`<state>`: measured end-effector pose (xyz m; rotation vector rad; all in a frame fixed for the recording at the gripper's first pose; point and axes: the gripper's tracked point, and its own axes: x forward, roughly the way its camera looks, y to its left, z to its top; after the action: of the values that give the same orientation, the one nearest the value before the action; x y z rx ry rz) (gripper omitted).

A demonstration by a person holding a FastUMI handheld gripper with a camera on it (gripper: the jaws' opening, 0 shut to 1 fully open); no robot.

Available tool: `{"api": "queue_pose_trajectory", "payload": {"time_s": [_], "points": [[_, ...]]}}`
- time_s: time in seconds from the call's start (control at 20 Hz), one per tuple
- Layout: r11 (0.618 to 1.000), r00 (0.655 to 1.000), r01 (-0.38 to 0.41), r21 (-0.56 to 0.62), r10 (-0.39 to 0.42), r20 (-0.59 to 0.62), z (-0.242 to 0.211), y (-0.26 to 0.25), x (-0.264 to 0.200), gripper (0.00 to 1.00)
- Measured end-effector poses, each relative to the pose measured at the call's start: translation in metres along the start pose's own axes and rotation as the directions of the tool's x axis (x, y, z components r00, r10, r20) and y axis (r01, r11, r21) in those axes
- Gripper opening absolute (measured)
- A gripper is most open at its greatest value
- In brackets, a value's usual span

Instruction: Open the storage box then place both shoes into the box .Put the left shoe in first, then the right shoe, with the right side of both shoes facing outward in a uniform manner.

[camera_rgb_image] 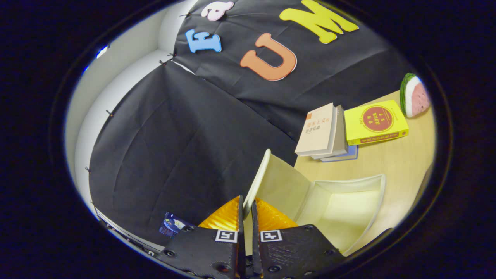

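Note:
The cream storage box (348, 209) stands on the wooden table with its inside bare. Its lid (283, 182) is raised to an upright, tilted position on the side nearest the black wall. My gripper (247, 207) is shut on the lid's rim, with one finger on each face of the thin edge. The whole view is tilted, so the table slopes down to the right.
A stack of books (321, 131) leans beyond the box against the black cloth wall. A yellow book (374, 122) lies flat beside them, and a watermelon-slice toy (414, 95) sits past it. A small blue packet (172, 224) lies by the wall's foot.

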<state>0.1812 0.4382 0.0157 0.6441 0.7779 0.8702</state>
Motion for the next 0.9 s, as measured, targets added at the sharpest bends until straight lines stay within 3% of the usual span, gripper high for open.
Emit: {"api": "queue_pose_trajectory", "payload": {"time_s": [0.2, 0.45, 0.55, 0.9], "points": [[0.999, 1.0, 0.013, -0.046, -0.012, 0.012, -0.004, 0.012, 0.028, 0.2], [0.997, 0.999, 0.031, -0.066, -0.032, -0.009, -0.015, 0.021, 0.055, 0.83], [0.996, 0.999, 0.04, -0.083, -0.042, -0.013, -0.021, 0.021, 0.061, 0.95], [0.99, 0.994, 0.109, -0.088, -0.11, -0.005, -0.022, -0.005, 0.057, 0.95]]}}
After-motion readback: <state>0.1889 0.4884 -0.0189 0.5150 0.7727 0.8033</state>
